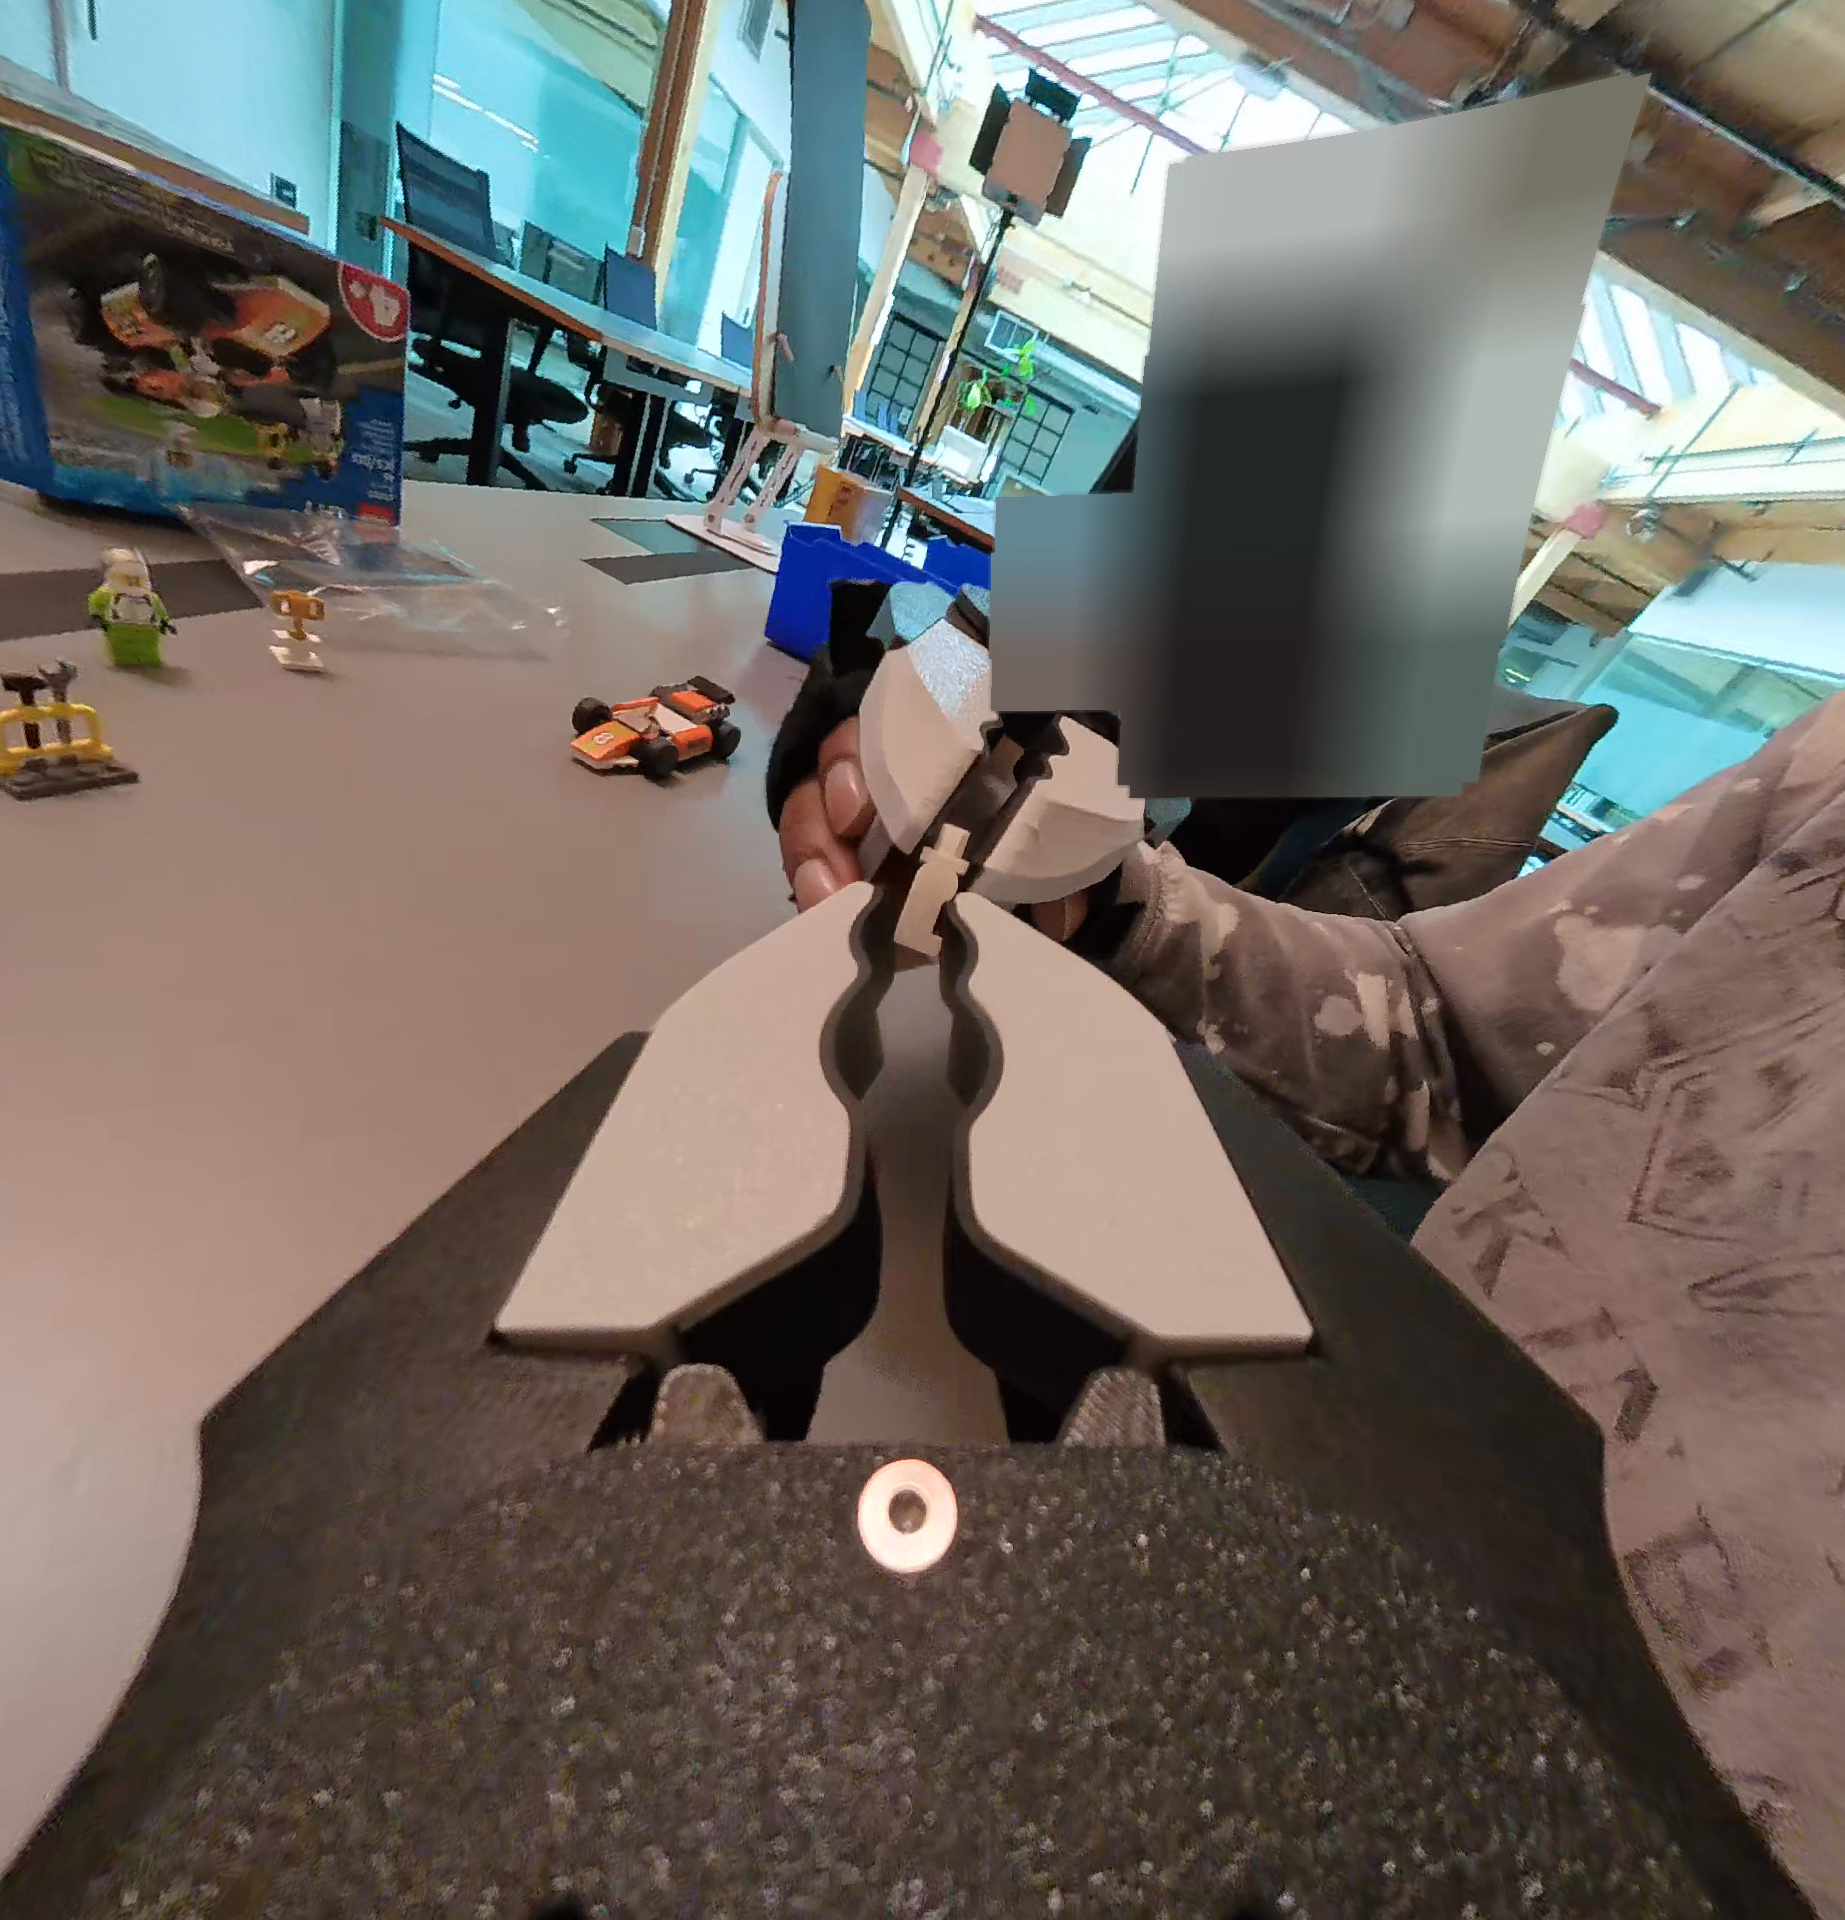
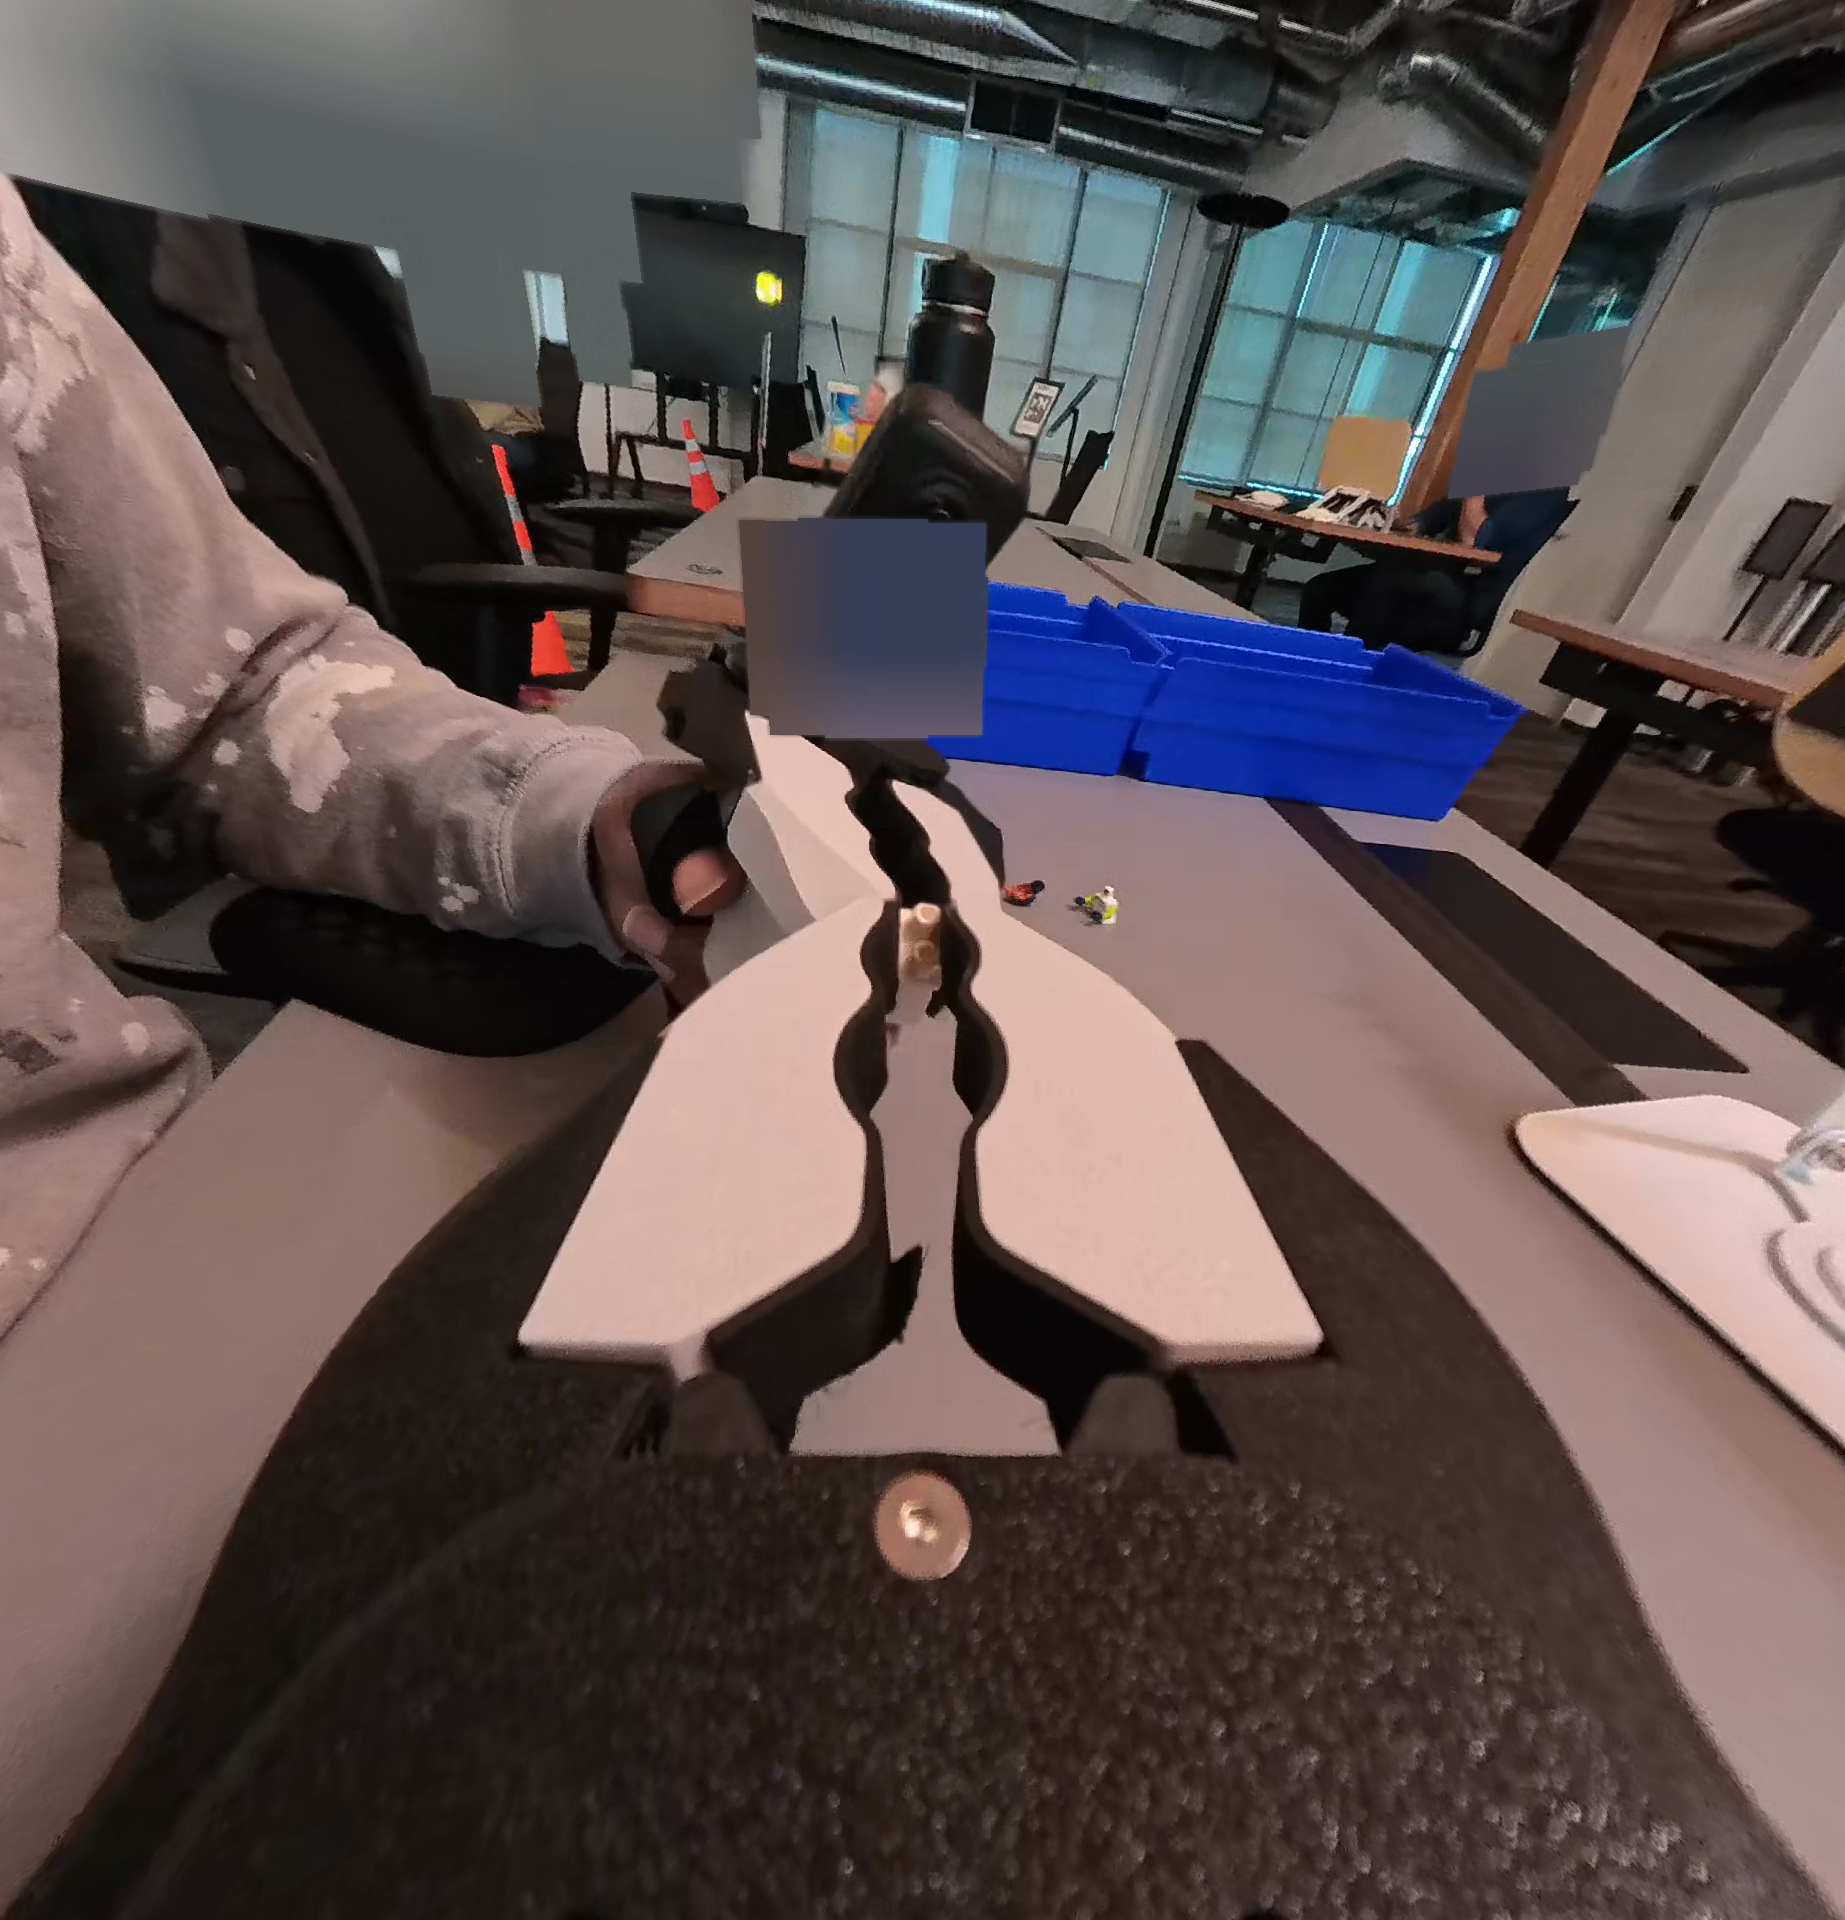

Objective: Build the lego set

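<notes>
Beyond blue bins (image 2: 1313, 717), only the left view shows the orange car (image 1: 656, 729).

Left wrist view: set box (image 1: 185, 343) stands at the table's (image 1: 378, 935) far left edge, plastic bag (image 1: 378, 582) before it, minifigure (image 1: 131, 621) and tool rack (image 1: 50, 732) left, car (image 1: 656, 724) right, bins (image 1: 845, 592) behind.

Pale grey fingers (image 1: 720, 1122) with wavy black inner edges, speckled black body, one silver screw (image 1: 906, 1513); bleach-spotted grey sleeve (image 1: 1344, 997).
</notes>
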Demonstrator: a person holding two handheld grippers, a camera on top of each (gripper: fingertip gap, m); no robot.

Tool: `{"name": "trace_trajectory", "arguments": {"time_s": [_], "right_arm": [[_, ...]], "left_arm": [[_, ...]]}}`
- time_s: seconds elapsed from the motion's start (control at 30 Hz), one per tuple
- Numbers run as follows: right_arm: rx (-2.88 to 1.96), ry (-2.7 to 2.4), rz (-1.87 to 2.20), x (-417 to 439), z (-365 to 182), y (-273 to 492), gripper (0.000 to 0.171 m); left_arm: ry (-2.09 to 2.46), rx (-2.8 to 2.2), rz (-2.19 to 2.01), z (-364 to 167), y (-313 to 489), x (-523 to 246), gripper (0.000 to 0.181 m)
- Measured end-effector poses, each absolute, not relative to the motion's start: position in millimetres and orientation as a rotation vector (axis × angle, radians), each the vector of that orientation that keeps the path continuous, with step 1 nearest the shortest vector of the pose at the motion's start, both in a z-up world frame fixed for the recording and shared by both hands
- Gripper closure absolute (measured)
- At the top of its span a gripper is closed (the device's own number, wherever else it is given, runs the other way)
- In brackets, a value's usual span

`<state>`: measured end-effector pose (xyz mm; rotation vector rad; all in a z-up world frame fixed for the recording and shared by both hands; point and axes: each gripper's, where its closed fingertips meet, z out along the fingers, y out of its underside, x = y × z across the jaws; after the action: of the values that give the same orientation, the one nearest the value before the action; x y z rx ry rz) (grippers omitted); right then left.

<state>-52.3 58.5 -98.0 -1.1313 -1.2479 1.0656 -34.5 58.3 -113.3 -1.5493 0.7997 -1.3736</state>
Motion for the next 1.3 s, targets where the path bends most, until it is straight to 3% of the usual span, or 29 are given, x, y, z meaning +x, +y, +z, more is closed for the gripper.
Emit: {"name": "trace_trajectory", "arguments": {"time_s": [0.23,1.3], "right_arm": [[-1.169,-1.213,1.34,-44.8,-93.7,51.3,0.162],[-1.198,-1.244,1.158,-46.8,-101.1,59.7,0.165]], "left_arm": [[0.943,-1.462,-1.138,-112.1,55.4,-36.2,0.173],[0.903,-1.518,-1.199,-117.4,59.5,-36.5,0.173]]}}
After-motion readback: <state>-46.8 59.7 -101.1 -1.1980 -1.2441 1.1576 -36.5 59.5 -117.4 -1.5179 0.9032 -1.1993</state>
